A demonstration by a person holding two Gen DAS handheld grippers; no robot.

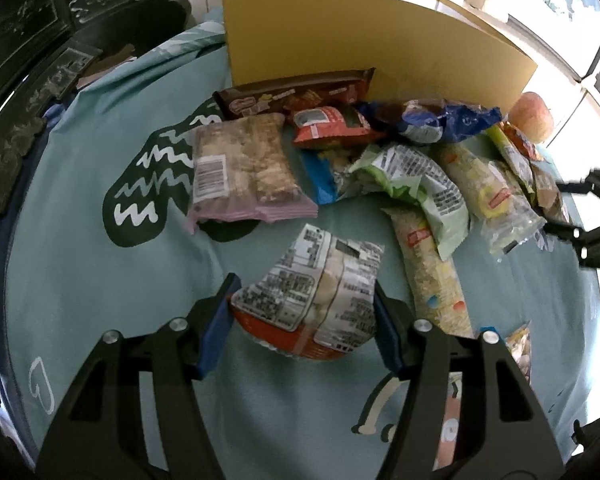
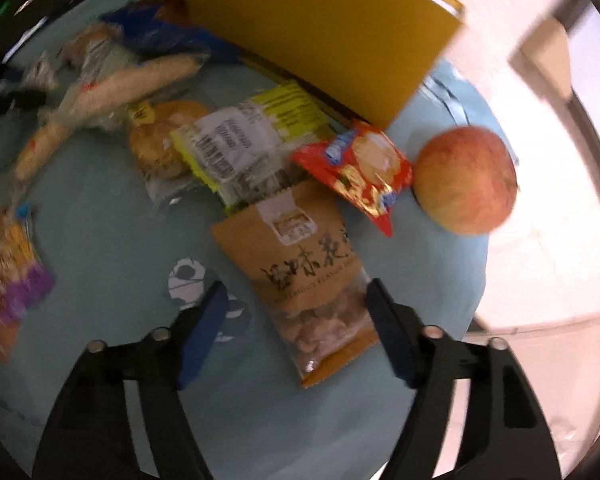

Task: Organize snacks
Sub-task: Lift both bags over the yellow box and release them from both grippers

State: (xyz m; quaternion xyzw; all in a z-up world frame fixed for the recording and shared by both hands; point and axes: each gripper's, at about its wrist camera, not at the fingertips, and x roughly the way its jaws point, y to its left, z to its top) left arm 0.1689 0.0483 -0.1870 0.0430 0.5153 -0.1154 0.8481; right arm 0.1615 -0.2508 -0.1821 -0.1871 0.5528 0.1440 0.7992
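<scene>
The left gripper (image 1: 303, 312) pinches a white-and-orange snack packet (image 1: 316, 300) between both pads at lower centre, seemingly lifted clear for sorting. Beyond it, loose snacks crowd mid-frame before a yellow box (image 1: 380, 52), the likely destination. The right gripper (image 2: 296, 320) straddles a brown nut bag (image 2: 300, 272), one pad touching, the other apart; an apple (image 2: 466, 180) sits at right.

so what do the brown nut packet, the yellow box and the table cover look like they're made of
Brown nut packet: looks like matte kraft paper with a clear plastic window, since the nuts show through its lower part. Yellow box: probably cardboard, with a flat matte face and a thin pale edge. Table cover: seems soft printed fabric, wrinkling at the far edge.
</scene>
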